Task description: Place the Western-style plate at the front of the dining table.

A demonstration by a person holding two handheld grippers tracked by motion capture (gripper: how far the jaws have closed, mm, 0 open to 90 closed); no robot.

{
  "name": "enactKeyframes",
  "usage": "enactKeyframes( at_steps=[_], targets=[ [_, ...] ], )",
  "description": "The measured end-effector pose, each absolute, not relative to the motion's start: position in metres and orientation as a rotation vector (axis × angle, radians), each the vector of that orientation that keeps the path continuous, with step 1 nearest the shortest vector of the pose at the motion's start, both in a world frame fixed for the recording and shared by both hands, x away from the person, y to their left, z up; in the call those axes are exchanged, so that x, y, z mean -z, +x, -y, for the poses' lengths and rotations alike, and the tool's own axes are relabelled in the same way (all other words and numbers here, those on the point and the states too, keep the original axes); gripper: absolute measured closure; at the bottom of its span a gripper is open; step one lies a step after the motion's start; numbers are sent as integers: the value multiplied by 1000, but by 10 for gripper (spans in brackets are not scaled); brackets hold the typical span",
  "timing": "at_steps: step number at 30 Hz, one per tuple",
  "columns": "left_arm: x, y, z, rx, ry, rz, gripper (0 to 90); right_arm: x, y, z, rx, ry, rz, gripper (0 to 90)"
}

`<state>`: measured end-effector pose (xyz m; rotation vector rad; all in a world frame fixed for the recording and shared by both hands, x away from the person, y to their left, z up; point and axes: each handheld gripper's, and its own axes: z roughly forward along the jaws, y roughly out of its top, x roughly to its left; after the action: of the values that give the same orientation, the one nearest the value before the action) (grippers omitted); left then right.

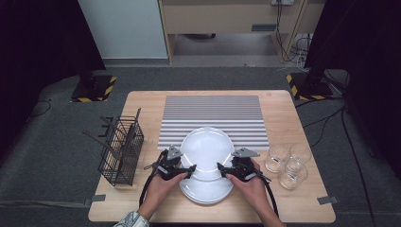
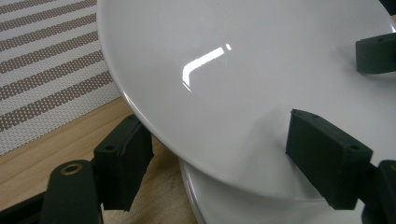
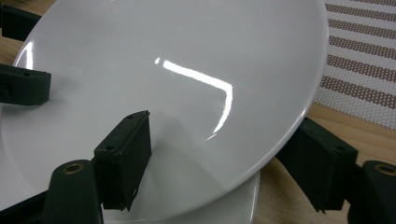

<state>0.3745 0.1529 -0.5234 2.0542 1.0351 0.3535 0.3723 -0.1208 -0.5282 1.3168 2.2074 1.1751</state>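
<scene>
Here, left hand-held gripper [image 1: 189, 171] and right hand-held gripper [image 1: 223, 170], jaws straddling opposite rims of the tilted top plate [image 1: 206, 149], grip uncertain.

Two black two-jaw tools, left gripper [image 1: 188, 170] and right gripper [image 1: 222, 169], each topped by a grey three-cornered plate, black cable trailed behind. Blocky black pads [image 2: 122, 168], brass-ringed screw holes seen. Patterned light sleeve [image 1: 132, 220] worn on left arm.
</scene>
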Motion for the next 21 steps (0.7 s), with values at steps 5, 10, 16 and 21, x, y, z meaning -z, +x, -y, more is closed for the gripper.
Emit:
enactKeyframes(
  at_steps=[5, 10, 16, 21],
  targets=[
    [523, 375, -153, -354, 2056, -1031, 219, 527, 373, 123, -1182, 1330, -2205, 297],
    [523, 376, -154, -356, 2055, -1031, 228, 527, 374, 124, -1190, 1342, -2202, 323],
    [521, 382, -161, -333, 2041, -1038, 313, 524, 379, 129, -1188, 1354, -2204, 392],
    [520, 384, -163, -326, 2033, -1039, 347, 520, 384, 132, -1181, 1363, -2214, 434]
  ],
)
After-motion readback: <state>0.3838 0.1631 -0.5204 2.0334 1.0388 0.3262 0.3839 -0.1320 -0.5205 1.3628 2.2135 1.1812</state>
